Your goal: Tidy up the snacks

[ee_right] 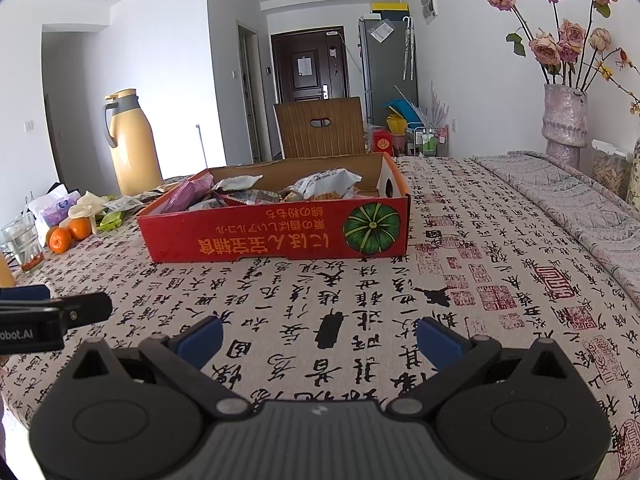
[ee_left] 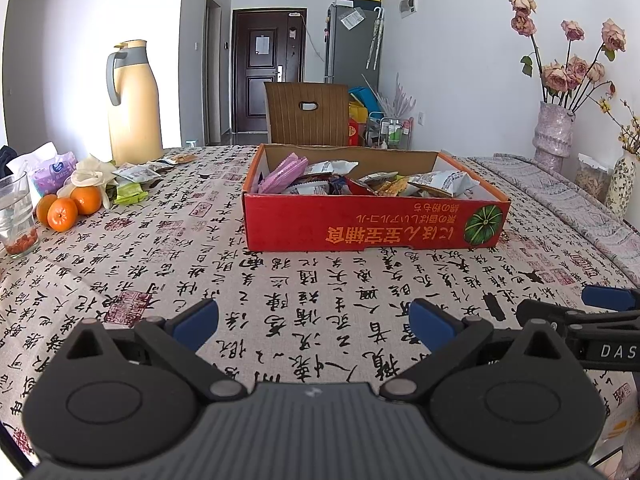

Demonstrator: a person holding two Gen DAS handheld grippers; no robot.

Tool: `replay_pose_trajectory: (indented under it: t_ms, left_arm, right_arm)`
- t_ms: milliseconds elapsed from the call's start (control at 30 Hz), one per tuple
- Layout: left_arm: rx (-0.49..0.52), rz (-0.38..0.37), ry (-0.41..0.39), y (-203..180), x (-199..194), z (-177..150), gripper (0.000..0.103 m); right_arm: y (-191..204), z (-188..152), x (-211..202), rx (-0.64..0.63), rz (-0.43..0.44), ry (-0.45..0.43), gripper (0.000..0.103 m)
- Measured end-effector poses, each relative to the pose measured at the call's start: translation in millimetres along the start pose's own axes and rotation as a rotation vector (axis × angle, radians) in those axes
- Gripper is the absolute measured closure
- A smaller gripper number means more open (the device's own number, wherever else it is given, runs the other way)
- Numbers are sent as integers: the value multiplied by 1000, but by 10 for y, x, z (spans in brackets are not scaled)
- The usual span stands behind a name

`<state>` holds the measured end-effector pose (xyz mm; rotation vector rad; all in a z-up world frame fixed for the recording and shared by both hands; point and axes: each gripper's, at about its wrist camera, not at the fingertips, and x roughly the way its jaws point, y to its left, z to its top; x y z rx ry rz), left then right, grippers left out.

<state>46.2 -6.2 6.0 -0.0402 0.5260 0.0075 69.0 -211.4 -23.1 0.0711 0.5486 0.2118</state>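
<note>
Your left gripper [ee_left: 314,322] and right gripper [ee_right: 318,338] hover low over the desk [ee_left: 280,280], jaws spread and empty. Ahead, the red box [ee_left: 360,224] holds most snacks; a few loose packets [ee_left: 132,184] remain far left.

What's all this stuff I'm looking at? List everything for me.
box: one, red, mid-table, open top
snack packets in box: many, mixed purple, white, orange
loose packets: several, white and green, far left of table
oranges: three, left edge
glass: one, clear, red bits at bottom, left edge
tissue pack: one, purple, behind oranges
jug: one, cream with grey handle, far left
vase of roses: one, pinkish, right
jar: one, clear, beside vase
chair: one, brown, behind table
tablecloth: one, beige with black script
left gripper: open, empty
right gripper: open, empty
</note>
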Motion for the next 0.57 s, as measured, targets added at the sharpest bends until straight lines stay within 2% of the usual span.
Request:
replay_pose_trajectory:
  t_ms: [567]
  left_arm:
    - [-1,-11,-3,-13,30,-13,0]
  right_arm:
    - [-4,-25,15,0,1,6,0]
